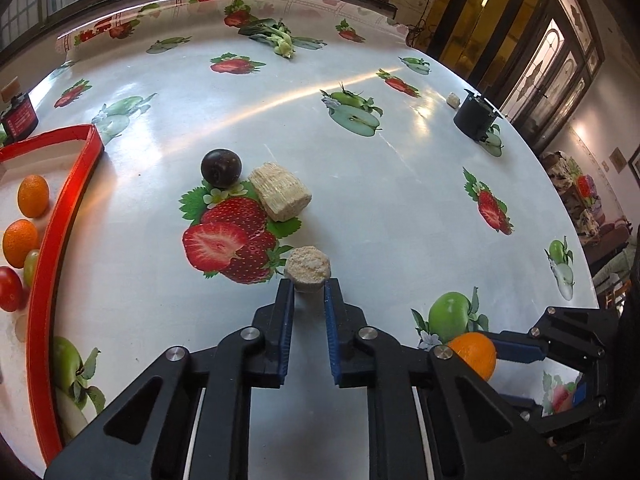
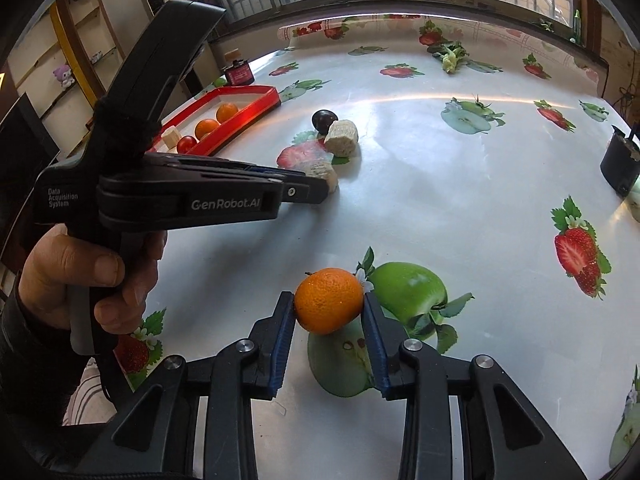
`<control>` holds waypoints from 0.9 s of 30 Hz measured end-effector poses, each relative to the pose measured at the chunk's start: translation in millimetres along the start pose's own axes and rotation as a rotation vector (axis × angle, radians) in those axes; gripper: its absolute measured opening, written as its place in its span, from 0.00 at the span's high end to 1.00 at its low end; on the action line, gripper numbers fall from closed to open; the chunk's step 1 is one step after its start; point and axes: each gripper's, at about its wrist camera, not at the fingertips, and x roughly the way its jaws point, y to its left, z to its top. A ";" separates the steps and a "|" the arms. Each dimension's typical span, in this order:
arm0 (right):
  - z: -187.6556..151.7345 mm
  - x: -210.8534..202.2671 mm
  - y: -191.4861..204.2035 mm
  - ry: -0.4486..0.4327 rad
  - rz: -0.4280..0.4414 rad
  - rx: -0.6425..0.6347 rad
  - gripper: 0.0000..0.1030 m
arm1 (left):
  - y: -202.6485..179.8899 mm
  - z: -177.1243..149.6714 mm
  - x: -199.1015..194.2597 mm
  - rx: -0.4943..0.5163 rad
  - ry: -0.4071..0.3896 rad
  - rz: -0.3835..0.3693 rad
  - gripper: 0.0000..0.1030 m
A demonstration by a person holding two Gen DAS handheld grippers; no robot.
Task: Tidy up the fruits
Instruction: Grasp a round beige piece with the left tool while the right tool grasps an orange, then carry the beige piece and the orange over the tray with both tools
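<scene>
- The table (image 1: 400,208) is the largest thing, covered by a glossy white oilcloth printed with strawberries and green apples.
- A red-rimmed tray (image 1: 60,216) sits at its left edge, holding two mandarins (image 1: 33,196), a cherry tomato (image 1: 9,289) and a green grape (image 1: 31,266).
- The left gripper (image 1: 309,285), held in a person's hand (image 2: 92,276), is clamped on a small crumbly beige cake (image 1: 307,266).
- The right gripper (image 2: 329,312) has its blue pads pressed on both sides of a mandarin (image 2: 329,300) resting on the cloth.
- A pale ridged block (image 1: 280,191) lies beyond the cake, touching a dark plum (image 1: 221,168).
- A black cup (image 1: 476,114) stands well apart, at the far right.
- A leafy green vegetable (image 1: 276,36) lies near the window.
</scene>
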 end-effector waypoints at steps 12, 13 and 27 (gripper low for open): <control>10.3 -5.3 -8.1 -0.025 -0.013 0.020 0.66 | 9.5 2.6 1.1 -0.040 0.001 0.029 0.63; 9.8 -5.5 -10.0 -0.026 -0.016 0.026 0.66 | 8.8 2.7 5.0 -0.040 0.010 0.026 0.63; 11.0 -11.9 -24.7 -0.040 -0.028 0.063 0.66 | 0.3 0.6 0.7 0.029 -0.013 0.054 0.77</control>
